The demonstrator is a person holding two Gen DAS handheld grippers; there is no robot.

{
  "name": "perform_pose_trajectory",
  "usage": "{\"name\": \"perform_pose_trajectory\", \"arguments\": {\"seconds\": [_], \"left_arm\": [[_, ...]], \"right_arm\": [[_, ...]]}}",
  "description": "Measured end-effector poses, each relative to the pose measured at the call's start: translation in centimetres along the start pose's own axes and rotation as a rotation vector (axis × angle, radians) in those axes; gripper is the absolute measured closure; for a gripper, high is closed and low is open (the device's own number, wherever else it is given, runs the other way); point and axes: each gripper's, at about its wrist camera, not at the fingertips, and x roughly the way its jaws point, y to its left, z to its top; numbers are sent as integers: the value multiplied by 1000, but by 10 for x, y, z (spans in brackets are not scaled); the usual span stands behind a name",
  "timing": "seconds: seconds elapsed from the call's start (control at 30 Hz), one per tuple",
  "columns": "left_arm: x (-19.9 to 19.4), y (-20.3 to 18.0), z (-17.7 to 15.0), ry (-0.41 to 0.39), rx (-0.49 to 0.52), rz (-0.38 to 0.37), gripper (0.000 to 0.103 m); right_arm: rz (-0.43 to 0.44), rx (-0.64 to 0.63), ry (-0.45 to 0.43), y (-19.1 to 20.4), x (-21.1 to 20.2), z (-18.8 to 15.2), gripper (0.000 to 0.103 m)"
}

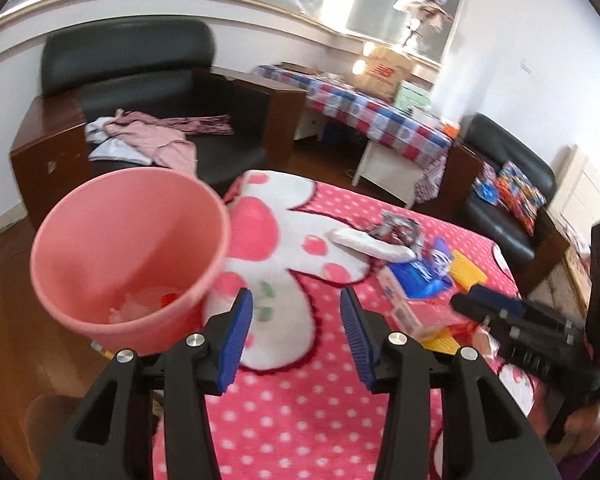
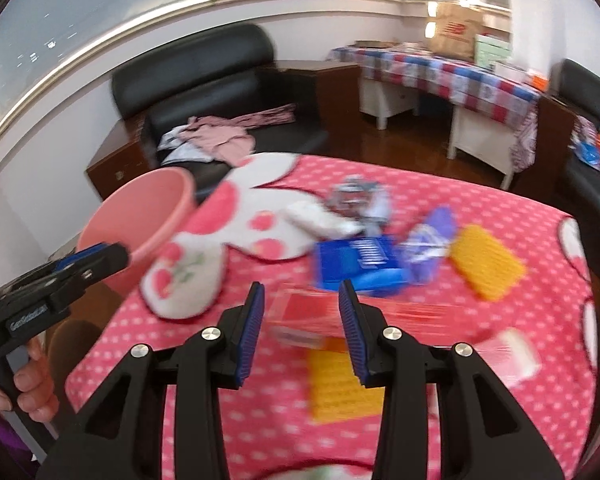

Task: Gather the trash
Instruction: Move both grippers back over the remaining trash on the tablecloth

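Observation:
A pink bin [image 1: 128, 248] stands at the bed's left edge with some white and red scraps inside; it also shows in the right wrist view [image 2: 148, 220]. Wrappers lie on the pink dotted blanket [image 1: 292, 420]: a blue packet [image 2: 356, 264], a purple one [image 2: 432, 244], yellow ones [image 2: 488, 260], a red-and-clear one [image 2: 304, 316], a white roll [image 1: 372, 244] and crumpled foil [image 1: 396, 228]. My left gripper [image 1: 296, 312] is open and empty, just right of the bin. My right gripper [image 2: 300, 304] is open, just above the red-and-clear wrapper.
A black armchair [image 1: 148, 92] with pink clothes stands behind the bin. A table with a checked cloth [image 1: 364, 112] and a cardboard box is at the back. A second black chair [image 1: 504, 184] is at the right. The floor is dark wood.

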Motion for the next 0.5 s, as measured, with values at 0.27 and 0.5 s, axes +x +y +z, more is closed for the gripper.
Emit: {"name": "perform_pose_trajectory", "arguments": {"seconds": [0.27, 0.5], "left_arm": [[17, -35, 7, 31, 68, -34, 58], [36, -56, 18, 52, 104, -32, 58]], "right_arm": [[-129, 152, 12, -106, 2, 12, 64], [-135, 252, 57, -166, 33, 10, 52]]}}
